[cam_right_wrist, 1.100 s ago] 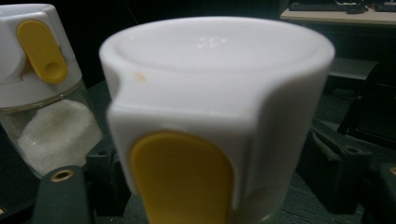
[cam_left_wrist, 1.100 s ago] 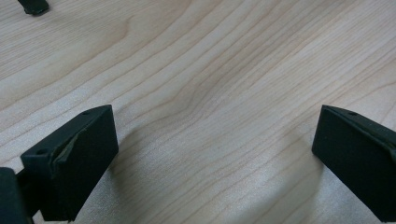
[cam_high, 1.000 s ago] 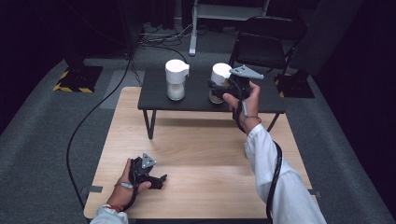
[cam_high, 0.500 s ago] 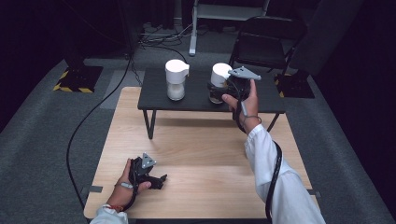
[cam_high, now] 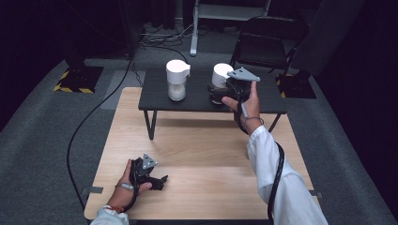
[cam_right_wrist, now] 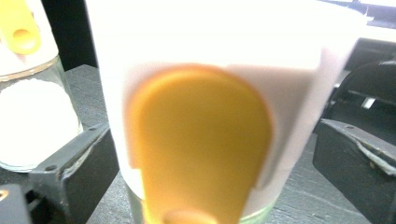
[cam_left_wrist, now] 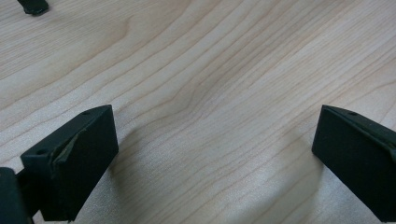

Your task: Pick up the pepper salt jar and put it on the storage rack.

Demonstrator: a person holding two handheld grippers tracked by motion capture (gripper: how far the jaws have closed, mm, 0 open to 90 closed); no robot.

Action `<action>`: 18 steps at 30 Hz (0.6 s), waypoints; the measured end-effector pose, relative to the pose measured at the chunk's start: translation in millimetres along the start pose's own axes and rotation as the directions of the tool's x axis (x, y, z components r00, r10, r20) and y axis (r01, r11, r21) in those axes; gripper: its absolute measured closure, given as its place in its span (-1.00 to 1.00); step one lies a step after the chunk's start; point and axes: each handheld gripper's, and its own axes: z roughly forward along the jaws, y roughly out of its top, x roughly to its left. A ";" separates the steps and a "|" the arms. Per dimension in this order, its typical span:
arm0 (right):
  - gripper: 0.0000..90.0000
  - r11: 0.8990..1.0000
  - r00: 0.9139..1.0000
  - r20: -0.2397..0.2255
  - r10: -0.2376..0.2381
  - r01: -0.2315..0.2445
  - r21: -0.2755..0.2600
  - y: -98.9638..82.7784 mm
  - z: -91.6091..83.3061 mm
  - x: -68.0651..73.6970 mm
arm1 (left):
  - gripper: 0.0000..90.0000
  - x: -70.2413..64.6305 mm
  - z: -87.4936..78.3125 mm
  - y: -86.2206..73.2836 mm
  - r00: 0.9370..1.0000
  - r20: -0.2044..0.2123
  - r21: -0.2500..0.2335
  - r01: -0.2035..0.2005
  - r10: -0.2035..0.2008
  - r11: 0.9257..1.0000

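Opening just now, the right gripper [cam_high: 220, 93] frees the white-lidded jar [cam_right_wrist: 201, 112] at upper centre, apparently set down; the left gripper [cam_high: 157, 180] rests wide apart, empty.

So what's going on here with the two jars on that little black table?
A person holds tongs in each hand. The right tongs are at the right-hand white-lidded jar on the small black table; their jaws have just been opening and now stand either side of the jar, the right one clear of it, the left too close to tell. The other jar, with white contents, stands beside it. The left tongs rest open on the wooden table, holding nothing.
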 end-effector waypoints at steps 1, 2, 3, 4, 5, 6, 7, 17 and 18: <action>-0.98 1.000 1.000 0.000 -0.013 0.013 -0.006 -0.5 -1.2 0.7 | -1.00 0.0 0.0 0.0 1.000 0.000 0.000 0.000 0.000 1.000; -0.98 1.000 1.000 -0.001 -0.021 0.021 -0.009 -0.4 -2.5 1.7 | -1.00 0.0 0.0 0.0 1.000 0.000 0.000 0.000 0.000 1.000; -0.98 0.999 0.999 0.003 -0.032 0.032 -0.015 -0.8 -3.8 3.1 | -1.00 0.0 0.0 0.0 1.000 0.000 0.000 0.000 0.000 1.000; -0.98 0.999 0.999 0.007 -0.042 0.042 -0.018 -1.1 -5.2 4.7 | -1.00 0.0 0.0 0.0 1.000 0.000 0.000 0.000 0.000 1.000; -0.98 0.998 0.999 0.010 -0.052 0.052 -0.021 -1.4 -6.5 5.6 | -1.00 0.0 0.0 0.0 1.000 0.000 0.000 0.000 0.000 1.000; -0.98 0.998 0.998 0.012 -0.060 0.060 -0.026 -2.1 -7.8 6.2 | -1.00 0.0 0.0 0.0 1.000 0.000 0.000 0.000 0.000 1.000; -0.98 0.997 0.998 0.015 -0.065 0.065 -0.029 -2.6 -9.2 6.8 | -1.00 0.0 0.0 0.0 1.000 0.000 0.000 0.000 0.000 1.000; -0.98 0.987 0.989 0.026 -0.142 0.144 -0.071 -13.2 -27.9 11.2 | -1.00 0.0 0.0 0.0 1.000 0.000 0.000 0.000 0.000 1.000; -0.98 0.984 0.987 0.024 -0.156 0.157 -0.080 -15.0 -31.4 11.6 | -1.00 0.0 0.0 0.0 1.000 0.000 0.000 0.000 0.000 1.000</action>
